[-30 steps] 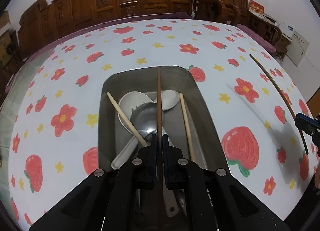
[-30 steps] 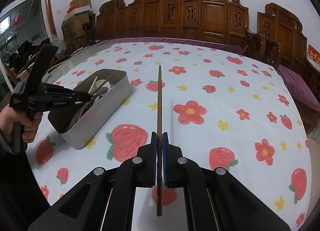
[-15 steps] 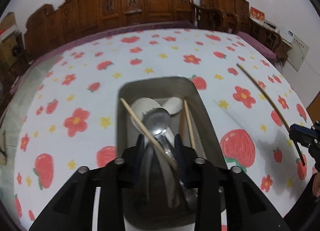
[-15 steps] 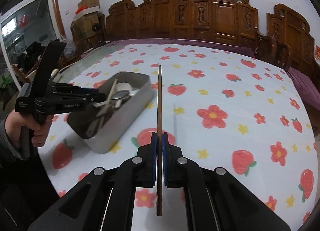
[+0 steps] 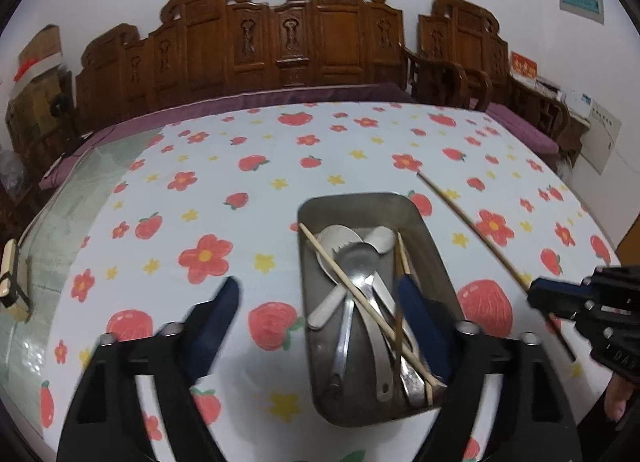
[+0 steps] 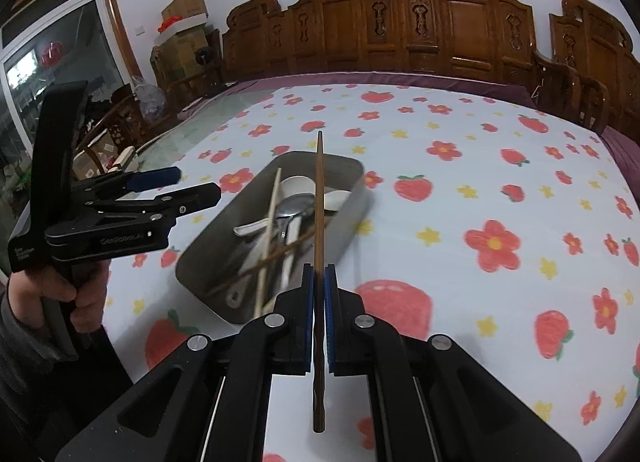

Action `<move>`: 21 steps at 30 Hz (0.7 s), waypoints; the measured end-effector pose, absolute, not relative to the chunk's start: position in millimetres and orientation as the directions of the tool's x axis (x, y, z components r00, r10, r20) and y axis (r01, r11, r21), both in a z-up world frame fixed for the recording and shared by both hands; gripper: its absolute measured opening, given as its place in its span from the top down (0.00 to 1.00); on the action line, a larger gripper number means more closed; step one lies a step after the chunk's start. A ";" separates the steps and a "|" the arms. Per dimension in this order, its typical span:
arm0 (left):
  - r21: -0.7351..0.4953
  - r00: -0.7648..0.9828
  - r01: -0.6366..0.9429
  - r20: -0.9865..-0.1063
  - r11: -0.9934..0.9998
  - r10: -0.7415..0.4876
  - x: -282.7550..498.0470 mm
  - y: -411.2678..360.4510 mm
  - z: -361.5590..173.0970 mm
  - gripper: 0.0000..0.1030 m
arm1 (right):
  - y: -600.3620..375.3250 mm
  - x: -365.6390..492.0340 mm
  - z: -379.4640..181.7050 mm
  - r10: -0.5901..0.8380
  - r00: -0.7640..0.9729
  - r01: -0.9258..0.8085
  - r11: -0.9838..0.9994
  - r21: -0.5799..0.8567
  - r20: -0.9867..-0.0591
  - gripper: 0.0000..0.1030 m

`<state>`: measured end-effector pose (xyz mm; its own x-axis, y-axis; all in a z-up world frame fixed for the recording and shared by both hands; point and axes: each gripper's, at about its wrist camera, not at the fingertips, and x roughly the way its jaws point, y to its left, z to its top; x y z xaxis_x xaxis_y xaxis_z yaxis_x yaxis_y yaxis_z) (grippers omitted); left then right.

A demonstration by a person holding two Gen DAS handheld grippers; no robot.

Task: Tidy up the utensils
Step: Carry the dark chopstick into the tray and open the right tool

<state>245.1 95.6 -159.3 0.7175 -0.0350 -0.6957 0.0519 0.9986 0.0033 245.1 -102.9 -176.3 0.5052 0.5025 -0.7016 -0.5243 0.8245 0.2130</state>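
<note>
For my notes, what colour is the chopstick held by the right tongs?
Dark brown chopstick; right wrist view shows it best.

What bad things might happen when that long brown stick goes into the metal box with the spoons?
1. The right tool pinches the dark chopstick near its back end, so most of it sticks out in front; the long tip could bump the metal tray rim and twist in the grip.
2. The tray already holds spoons and crossed chopsticks; the new one may land on top and roll out.
3. The open left tool hangs close by and could get bumped.
</note>
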 end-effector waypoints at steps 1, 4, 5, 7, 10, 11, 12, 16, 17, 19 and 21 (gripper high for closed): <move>-0.004 0.718 0.047 -0.695 0.999 -0.037 246.5 99.9 -159.8 0.17 | -97.6 246.2 -177.2 0.502 0.501 -0.526 0.824 0.213 -0.705 0.94; -0.012 0.709 0.039 -0.705 0.999 -0.036 250.2 107.9 -162.1 0.14 | -86.1 249.6 -179.4 0.505 0.490 -0.525 0.822 0.222 -0.711 0.94; -0.012 0.710 0.036 -0.703 0.999 -0.034 250.6 110.1 -162.2 0.13 | -81.7 250.6 -180.4 0.507 0.484 -0.525 0.820 0.227 -0.713 0.94; -0.011 0.712 0.032 -0.701 0.999 -0.031 250.2 113.3 -161.6 0.10 | -75.0 252.7 -182.1 0.510 0.477 -0.523 0.819 0.235 -0.716 0.94; -0.010 0.716 0.028 -0.698 1.000 -0.027 249.8 118.8 -159.5 0.09 | -65.8 256.6 -184.2 0.518 0.464 -0.516 0.817 0.256 -0.719 0.94; -0.011 0.717 0.027 -0.697 1.000 -0.027 249.4 121.1 -158.4 0.08 | -61.9 258.4 -185.4 0.520 0.458 -0.513 0.817 0.264 -0.721 0.94; -0.012 0.718 0.024 -0.695 1.000 -0.026 248.9 123.4 -157.4 0.08 | -59.8 259.8 -186.2 0.520 0.456 -0.511 0.817 0.267 -0.722 0.94; -0.030 0.725 0.011 -0.688 0.999 -0.028 246.8 132.0 -152.8 0.08 | -48.2 267.3 -191.2 0.523 0.441 -0.493 0.820 0.290 -0.729 0.94; -0.040 0.726 0.004 -0.687 0.999 -0.030 246.8 135.1 -151.8 0.08 | -45.8 269.1 -192.2 0.524 0.438 -0.489 0.821 0.296 -0.730 0.94; -0.048 0.728 -0.003 -0.685 0.999 -0.031 246.7 139.0 -150.5 0.08 | -39.1 272.7 -194.7 0.526 0.434 -0.479 0.822 0.307 -0.732 0.94; -0.050 0.731 -0.012 -0.682 0.999 -0.025 246.7 143.1 -148.9 0.08 | -32.8 275.9 -196.9 0.525 0.432 -0.471 0.825 0.312 -0.734 0.94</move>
